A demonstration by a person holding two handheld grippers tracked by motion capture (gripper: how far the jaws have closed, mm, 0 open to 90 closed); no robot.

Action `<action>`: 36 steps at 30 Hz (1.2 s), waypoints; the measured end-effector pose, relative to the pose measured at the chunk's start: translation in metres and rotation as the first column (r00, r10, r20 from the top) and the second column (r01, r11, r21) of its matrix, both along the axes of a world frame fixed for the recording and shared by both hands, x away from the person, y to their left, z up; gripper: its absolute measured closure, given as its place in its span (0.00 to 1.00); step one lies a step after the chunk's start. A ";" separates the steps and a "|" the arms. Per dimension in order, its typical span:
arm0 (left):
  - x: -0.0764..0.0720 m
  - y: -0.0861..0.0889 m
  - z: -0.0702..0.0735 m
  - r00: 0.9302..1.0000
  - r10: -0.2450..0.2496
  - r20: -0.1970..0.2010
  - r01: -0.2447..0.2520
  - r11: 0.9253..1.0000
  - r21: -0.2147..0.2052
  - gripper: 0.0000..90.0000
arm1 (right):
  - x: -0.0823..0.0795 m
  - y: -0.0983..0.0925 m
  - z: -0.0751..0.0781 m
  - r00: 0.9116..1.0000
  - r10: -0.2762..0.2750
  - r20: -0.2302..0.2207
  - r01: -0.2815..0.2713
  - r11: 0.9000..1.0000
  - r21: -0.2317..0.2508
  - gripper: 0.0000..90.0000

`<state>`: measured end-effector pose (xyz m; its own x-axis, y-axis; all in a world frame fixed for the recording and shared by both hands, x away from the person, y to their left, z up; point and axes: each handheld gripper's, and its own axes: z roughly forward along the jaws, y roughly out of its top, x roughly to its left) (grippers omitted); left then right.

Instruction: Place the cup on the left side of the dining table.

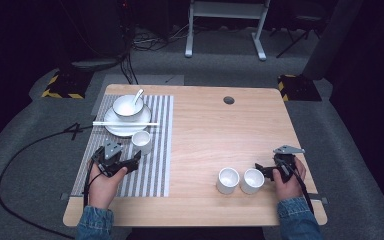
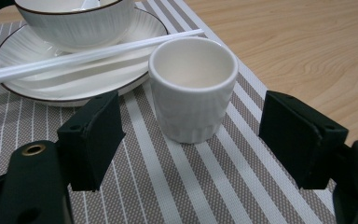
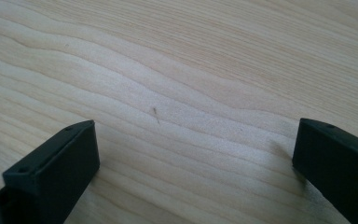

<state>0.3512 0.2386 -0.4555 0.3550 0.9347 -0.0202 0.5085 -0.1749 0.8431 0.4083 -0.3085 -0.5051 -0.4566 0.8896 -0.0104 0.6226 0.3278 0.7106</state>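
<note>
Left tool (image 1: 136,161) is hovering with jaws spread wide, gripping nothing; white cup (image 2: 192,88) is standing upright on striped placemat (image 2: 177,186), just ahead of the pads, beside the plate (image 2: 74,84). Right tool (image 1: 261,169) is resting open over bare desk (image 3: 177,70), next to two cups (image 1: 240,180).

Glossy ceramic cup (image 2: 192,88), woven placemat (image 2: 168,186), wooden table (image 2: 307,46)

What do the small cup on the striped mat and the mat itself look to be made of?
The small cup looks like glazed white ceramic: thick rounded rim, smooth soft sheen, faint vertical ribbing on its wall. The striped mat seems a woven synthetic, perhaps vinyl mesh: a fine grid weave shows in its grey and white stripes.
</note>
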 end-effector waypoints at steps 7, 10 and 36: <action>-0.016 0.004 0.003 1.000 -0.007 -0.010 0.008 1.000 0.019 0.25 | 0.000 0.000 0.000 1.000 0.000 0.000 0.000 1.000 0.000 0.00; -0.020 0.007 0.003 1.000 0.000 -0.012 0.001 0.999 0.034 0.25 | 0.000 0.000 0.000 1.000 0.000 0.000 0.000 1.000 0.000 0.00; -0.057 0.032 -0.003 0.991 0.000 -0.131 0.010 0.997 0.074 0.21 | 0.000 0.000 0.000 1.000 0.001 0.000 -0.001 1.000 -0.001 0.00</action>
<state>0.2941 0.2708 -0.4588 0.3584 0.9335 0.0030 0.6125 -0.2376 0.7539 0.4088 -0.3083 -0.5051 -0.4578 0.8890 -0.0117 0.6218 0.3295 0.7104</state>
